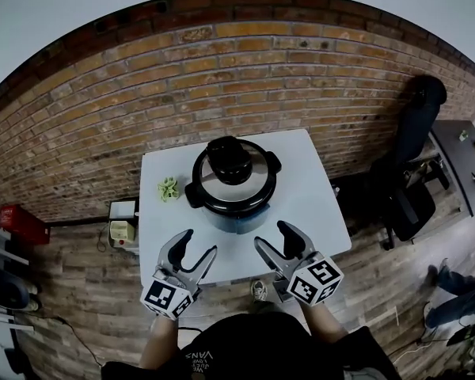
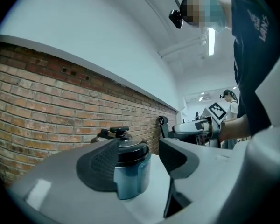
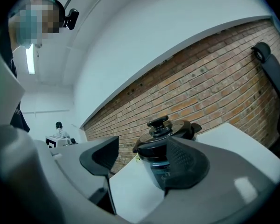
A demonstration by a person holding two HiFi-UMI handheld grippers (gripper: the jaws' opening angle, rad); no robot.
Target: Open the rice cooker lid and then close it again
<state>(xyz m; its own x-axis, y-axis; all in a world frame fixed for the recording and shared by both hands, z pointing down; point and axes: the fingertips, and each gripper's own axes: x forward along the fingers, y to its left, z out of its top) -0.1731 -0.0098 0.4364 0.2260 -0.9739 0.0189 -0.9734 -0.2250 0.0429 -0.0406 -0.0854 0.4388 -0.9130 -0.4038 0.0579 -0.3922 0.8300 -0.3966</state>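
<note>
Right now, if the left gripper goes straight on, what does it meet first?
Probably the cooker, low on its front; it shows dead ahead between open jaws of the left gripper. Bare table before it; depth unclear.

A red-brown brick wall [image 1: 222,62] runs behind a small white table [image 1: 317,196], whose far edge stands close against it. Above the bricks is a plain white upper wall [image 2: 107,41], which meets a white ceiling where a strip light [image 2: 210,41] glows. The floor [image 1: 71,291] is laid in wood-look planks of mixed browns and greys. To the right of the table a black office chair [image 1: 419,109] stands near the bricks, and a grey desk [image 1: 459,157] lies just beyond it. On the floor just left of the table sits a small pale box [image 1: 121,229], possibly some electrical unit. Further left, a red case [image 1: 20,224] rests by the foot of the wall.
</note>
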